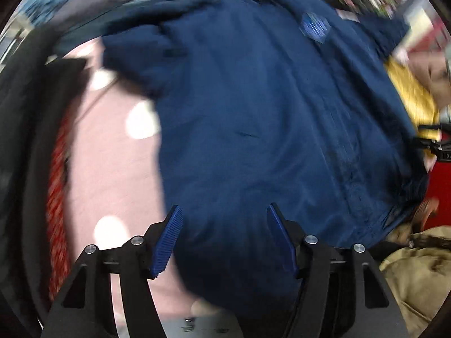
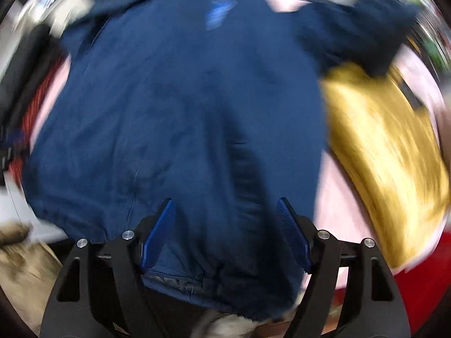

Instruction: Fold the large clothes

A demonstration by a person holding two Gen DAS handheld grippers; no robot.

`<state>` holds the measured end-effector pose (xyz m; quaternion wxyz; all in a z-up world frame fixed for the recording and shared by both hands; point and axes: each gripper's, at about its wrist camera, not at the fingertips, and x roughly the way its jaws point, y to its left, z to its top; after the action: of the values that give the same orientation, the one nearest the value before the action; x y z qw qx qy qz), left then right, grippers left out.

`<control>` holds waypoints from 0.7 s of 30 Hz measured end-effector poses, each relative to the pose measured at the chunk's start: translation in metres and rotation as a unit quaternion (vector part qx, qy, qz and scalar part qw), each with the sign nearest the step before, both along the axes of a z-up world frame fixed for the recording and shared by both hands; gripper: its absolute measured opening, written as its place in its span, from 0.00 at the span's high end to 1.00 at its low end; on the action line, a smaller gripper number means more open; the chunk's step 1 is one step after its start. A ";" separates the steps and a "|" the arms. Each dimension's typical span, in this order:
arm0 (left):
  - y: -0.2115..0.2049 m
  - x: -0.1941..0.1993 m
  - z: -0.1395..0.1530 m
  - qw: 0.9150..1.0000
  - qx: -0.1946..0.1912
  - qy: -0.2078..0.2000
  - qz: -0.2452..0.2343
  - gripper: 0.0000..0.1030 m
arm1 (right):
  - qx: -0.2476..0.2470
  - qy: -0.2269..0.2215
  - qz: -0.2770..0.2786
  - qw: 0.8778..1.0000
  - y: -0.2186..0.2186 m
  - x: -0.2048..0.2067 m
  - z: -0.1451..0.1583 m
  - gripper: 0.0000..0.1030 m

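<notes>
A large navy blue jacket [image 1: 267, 112] lies spread flat on a pink surface [image 1: 112, 169], front up, with a light blue chest patch [image 1: 314, 26]. It fills the right wrist view too [image 2: 169, 98], with the patch [image 2: 218, 12] at the top. My left gripper [image 1: 224, 211] is open over the jacket's lower left part, with nothing between its blue pads [image 1: 167, 242]. My right gripper [image 2: 225, 205] is open over the jacket's hem, also empty. Both views are motion-blurred.
A yellow garment [image 2: 380, 155] lies right of the jacket, also in the left wrist view [image 1: 408, 93]. A tan garment [image 1: 417, 276] sits at the near right. Red patterned cloth [image 1: 56, 197] and dark cloth [image 1: 22, 140] lie on the left. A red area [image 2: 422, 290] is at the lower right.
</notes>
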<state>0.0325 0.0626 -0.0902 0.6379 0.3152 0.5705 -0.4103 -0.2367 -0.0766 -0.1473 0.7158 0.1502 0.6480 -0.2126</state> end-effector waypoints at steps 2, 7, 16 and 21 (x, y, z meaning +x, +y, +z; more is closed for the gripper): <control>-0.012 -0.016 -0.029 0.998 0.050 -0.015 -0.034 0.38 | -0.012 0.055 0.032 0.998 0.009 -0.002 -0.037 0.28; 0.014 -0.024 -0.087 0.995 0.100 0.004 -0.017 0.32 | 0.040 0.136 0.006 0.990 0.021 -0.060 -0.123 0.21; -0.006 -0.013 -0.086 0.990 0.137 0.008 -0.017 0.19 | 0.040 0.138 -0.014 0.989 0.010 -0.030 -0.101 0.20; -0.025 0.002 -0.046 0.994 0.097 -0.051 0.004 0.19 | 0.012 0.017 -0.052 0.998 -0.025 -0.003 -0.026 0.20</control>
<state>0.0347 0.0379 -0.1361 0.6338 0.3939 0.5759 -0.3339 -0.2395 -0.1013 -0.1732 0.6907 0.1889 0.6540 -0.2440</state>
